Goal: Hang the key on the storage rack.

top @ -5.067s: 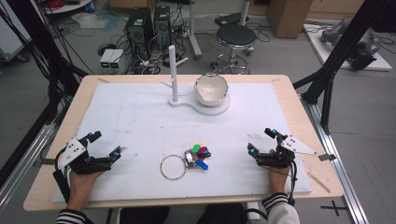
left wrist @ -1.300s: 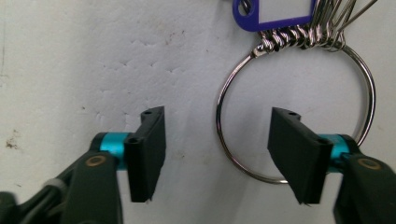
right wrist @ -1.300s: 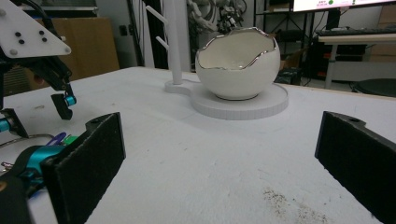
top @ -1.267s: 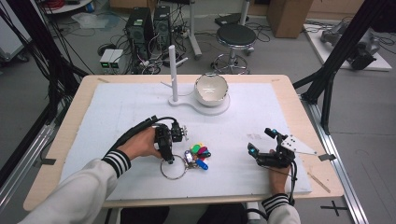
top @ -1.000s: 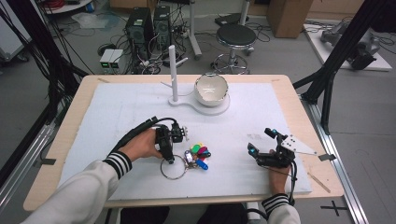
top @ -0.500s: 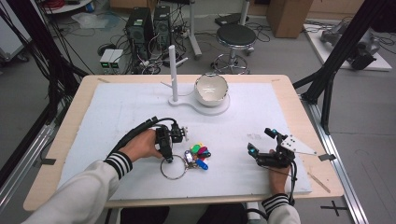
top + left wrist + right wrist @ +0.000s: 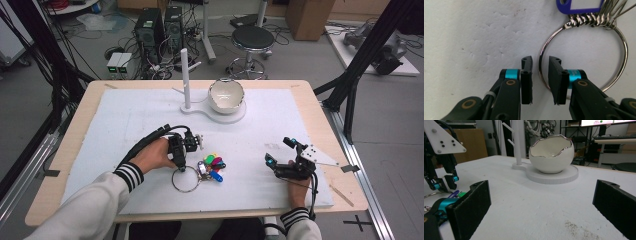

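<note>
A metal key ring with several coloured key tags lies on the white mat near the front middle. My left gripper points down at the ring's left side. In the left gripper view its jaws straddle the ring's wire and have just been closing. A small gap remains on each side, so the pads do not press on it. My right gripper rests on the mat at the front right, open wide, with nothing between its jaws.
A white eggshell-shaped bowl sits on a round white base at the back middle, with a white peg stand just left of it. The right gripper view shows the bowl ahead and the left gripper at far left.
Since the oldest frame the left hand has come from the table's front left to the key ring. Over the last second both hands have kept still.
</note>
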The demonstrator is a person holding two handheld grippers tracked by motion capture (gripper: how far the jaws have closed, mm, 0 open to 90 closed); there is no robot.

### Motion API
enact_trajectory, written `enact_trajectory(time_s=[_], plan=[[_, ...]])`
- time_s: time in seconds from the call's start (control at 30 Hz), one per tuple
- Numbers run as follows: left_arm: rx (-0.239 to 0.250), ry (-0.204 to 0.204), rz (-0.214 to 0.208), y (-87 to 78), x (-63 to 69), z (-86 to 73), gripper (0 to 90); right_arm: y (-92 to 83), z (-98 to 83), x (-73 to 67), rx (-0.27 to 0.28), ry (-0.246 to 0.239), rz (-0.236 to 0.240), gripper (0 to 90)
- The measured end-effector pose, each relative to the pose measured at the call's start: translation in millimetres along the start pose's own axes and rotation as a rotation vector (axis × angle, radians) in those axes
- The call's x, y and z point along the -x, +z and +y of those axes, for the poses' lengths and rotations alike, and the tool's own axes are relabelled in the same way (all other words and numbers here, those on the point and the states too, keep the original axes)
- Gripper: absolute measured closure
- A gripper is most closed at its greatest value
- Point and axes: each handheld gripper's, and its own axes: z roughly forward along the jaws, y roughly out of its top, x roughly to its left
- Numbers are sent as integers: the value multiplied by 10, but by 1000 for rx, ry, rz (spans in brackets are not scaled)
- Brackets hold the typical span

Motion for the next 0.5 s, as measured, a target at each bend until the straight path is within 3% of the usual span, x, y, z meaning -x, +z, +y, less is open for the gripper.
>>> enact_trajectory(time_s=[0.5], plan=[[-24, -8, 0, 37, 0, 17, 788, 1, 0, 3, 2, 0, 0, 12]])
